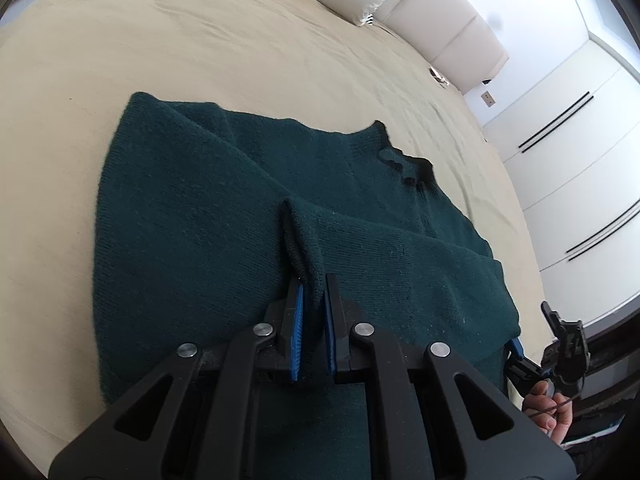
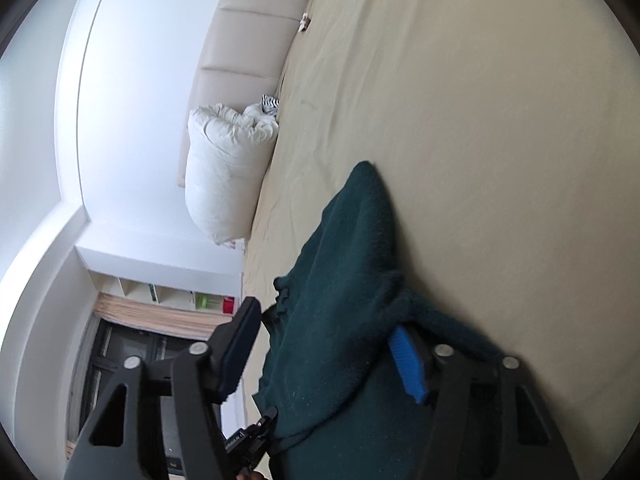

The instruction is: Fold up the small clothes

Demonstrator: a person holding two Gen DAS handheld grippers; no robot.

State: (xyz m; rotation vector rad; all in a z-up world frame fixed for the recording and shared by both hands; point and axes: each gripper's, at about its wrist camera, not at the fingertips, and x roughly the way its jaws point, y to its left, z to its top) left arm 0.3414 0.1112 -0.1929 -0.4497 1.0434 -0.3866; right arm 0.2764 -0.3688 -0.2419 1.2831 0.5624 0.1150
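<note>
A dark green knitted sweater [image 1: 192,216] lies spread on the beige bed [image 1: 200,40], collar to the right. My left gripper [image 1: 314,284] is shut on the sweater's sleeve cuff [image 1: 302,236] and holds it over the middle of the body. My right gripper [image 2: 324,344] is open wide, its blue-padded fingers [image 2: 406,364] on either side of the sweater's edge [image 2: 340,300]. The right gripper also shows at the right edge of the left wrist view [image 1: 516,350], held by a hand.
A white pillow [image 2: 224,176] and padded headboard [image 2: 244,36] stand at the bed's head. White wardrobe doors [image 1: 580,152] line the wall beside the bed. Shelves [image 2: 168,292] and a dark door sit beyond the bed's edge.
</note>
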